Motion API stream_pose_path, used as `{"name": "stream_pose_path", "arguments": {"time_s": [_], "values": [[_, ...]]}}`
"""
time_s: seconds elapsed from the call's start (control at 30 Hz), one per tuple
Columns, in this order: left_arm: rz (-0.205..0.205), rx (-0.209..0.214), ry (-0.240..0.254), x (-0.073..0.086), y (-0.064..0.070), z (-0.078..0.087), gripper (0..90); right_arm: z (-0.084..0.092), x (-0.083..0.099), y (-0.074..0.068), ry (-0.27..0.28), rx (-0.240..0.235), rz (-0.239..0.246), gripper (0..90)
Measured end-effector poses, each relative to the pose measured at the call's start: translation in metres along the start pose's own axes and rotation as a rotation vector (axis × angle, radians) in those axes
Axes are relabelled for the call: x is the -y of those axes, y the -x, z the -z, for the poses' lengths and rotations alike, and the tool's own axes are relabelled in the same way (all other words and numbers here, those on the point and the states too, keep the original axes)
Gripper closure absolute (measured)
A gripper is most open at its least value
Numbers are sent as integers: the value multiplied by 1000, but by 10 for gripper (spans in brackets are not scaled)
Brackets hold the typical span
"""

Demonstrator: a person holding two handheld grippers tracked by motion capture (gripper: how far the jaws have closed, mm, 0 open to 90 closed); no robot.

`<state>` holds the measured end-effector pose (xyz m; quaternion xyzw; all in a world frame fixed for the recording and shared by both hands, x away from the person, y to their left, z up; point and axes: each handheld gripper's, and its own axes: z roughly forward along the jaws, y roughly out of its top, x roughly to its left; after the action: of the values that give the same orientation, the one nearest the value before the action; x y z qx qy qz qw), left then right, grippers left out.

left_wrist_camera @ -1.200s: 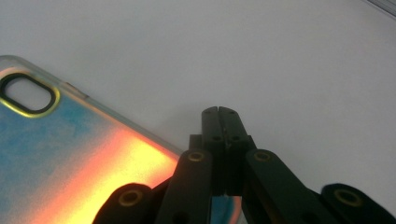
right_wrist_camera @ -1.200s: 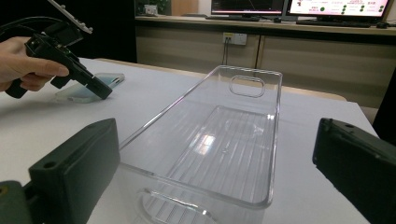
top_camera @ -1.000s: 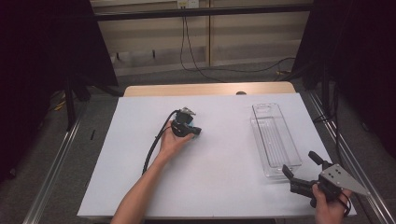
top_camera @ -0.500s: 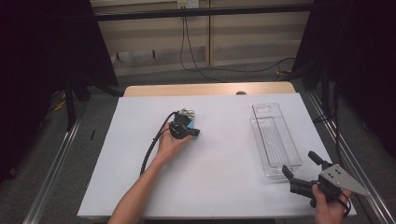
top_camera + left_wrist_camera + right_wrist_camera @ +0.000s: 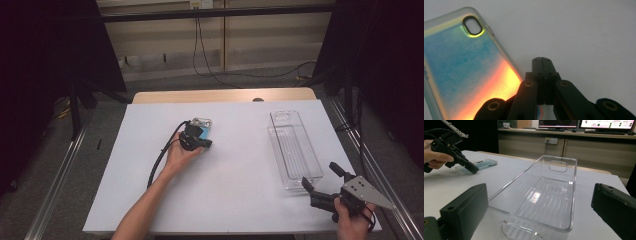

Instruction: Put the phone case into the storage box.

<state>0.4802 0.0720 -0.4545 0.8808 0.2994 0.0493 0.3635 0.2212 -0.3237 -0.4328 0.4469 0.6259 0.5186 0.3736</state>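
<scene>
1. High view: the left gripper (image 5: pixel 199 142), centre-left, hangs over the phone case (image 5: pixel 202 126); it might shove the case.
2. Left gripper view: jaws clenched, empty beside the case (image 5: pixel 461 72); they must open to grasp.
3. Right gripper view: the right gripper (image 5: pixel 539 212), jaws wide, faces the clear tray (image 5: pixel 541 195); a nudge could slide it.

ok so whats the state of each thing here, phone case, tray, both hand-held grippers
phone case: lying flat on the white table, free of the jaws
clear tray: upright, empty, on the table's right side
left hand-held gripper: jaws shut, nothing between them, tips beside the case's edge
right hand-held gripper: jaws open, pointing at the tray's near end, holding nothing
</scene>
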Motion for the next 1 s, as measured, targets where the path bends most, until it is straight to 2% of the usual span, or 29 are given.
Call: {"name": "stream_pose_path", "arguments": {"time_s": [0.3, 0.63, 0.8, 0.83, 0.9, 1.0], "values": [[-45, -18, -46, -1, 2, 5, 900, -2, 0, -1, -2, -4, 1, 5], [-27, -14, -29, 4, 0, 8, 900, -1, 0, -1, -1, -2, 4, 5], [-30, -13, -38, 7, 0, 12, 900, -1, 1, 0, -3, -2, 5, 5], [-18, -11, -26, 8, 0, 11, 900, -2, 1, 0, -6, -2, 3, 5], [-29, -11, -48, 6, -1, 12, 900, -2, 1, 0, -5, -2, 4, 5], [-30, -10, -45, 7, -1, 13, 900, -2, 1, 0, -4, -6, 6, 5]]}}
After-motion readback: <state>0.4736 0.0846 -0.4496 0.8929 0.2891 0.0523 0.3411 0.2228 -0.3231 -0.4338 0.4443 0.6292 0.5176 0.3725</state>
